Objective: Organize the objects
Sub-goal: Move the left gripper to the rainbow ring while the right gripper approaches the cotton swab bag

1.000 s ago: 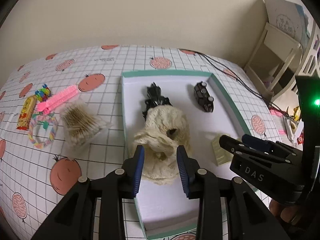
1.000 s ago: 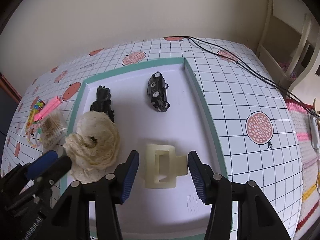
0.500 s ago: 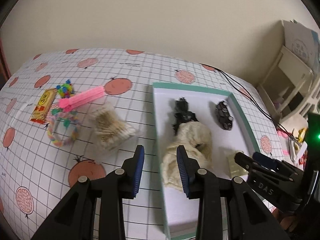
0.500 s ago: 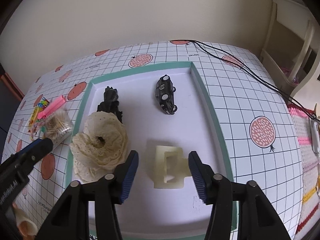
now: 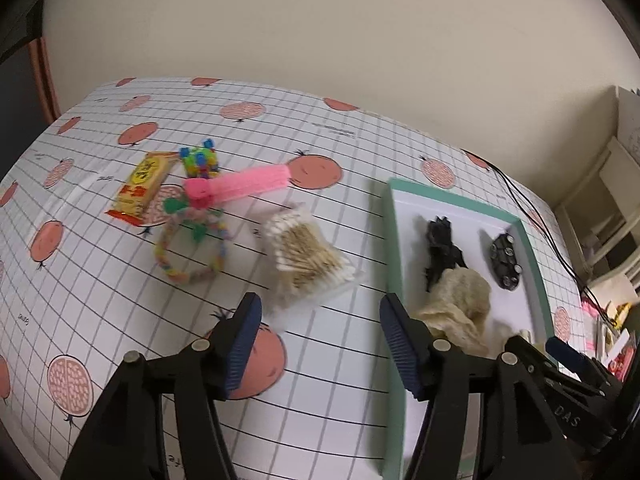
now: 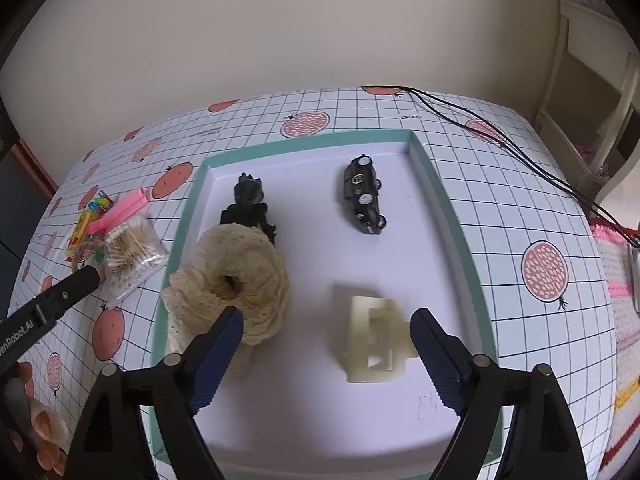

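Currently the left gripper [image 5: 320, 342] hovers spread wide and empty before the clear packet of cotton swabs [image 5: 308, 258]. Right gripper [image 6: 326, 354] hangs released above the cream plastic hair claw [image 6: 374, 340] inside the teal-rimmed white tray [image 6: 434, 184].

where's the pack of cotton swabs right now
The pack of cotton swabs lies on the tablecloth just left of the tray, outside it, beside the beaded ring, ahead of the open left gripper.

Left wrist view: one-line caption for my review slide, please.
Open left tongs point at a cotton swab pack on the tablecloth, beside the tray.
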Demonstrator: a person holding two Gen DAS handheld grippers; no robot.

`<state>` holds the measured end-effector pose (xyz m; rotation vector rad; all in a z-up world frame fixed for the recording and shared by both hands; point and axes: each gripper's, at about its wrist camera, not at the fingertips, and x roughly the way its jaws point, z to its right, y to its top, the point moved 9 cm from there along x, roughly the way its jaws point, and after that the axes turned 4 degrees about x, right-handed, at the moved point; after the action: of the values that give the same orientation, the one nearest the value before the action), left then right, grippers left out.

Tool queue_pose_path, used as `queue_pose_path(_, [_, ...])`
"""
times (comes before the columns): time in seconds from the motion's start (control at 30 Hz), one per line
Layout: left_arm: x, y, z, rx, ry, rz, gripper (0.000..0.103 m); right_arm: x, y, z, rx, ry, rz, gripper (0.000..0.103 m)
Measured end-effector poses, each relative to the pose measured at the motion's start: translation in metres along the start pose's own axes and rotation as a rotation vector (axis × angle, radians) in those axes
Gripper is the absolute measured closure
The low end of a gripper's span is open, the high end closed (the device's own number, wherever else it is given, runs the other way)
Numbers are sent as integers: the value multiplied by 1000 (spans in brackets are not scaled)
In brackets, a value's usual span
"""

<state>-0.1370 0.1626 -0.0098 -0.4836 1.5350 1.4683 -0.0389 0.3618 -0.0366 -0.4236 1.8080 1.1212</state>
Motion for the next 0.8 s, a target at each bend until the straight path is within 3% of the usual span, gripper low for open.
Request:
queue_pose_path(0.1, [0,1,-7,-10,15,6,22,0,-1,-3,-7,-1,4,3])
queue_pose_path(0.17, [0,2,-10,-15,23,14,18,0,-1,-3,-4,1,6,0])
queue_pose_path(0.3, [-5,6,-20,-40,48,56,0,0,0,-3,0,-2,9,0])
queue_pose_path(0.8, [-6,9,-49,-98,66,56,0,0,3,-10,-5,-10,18,0])
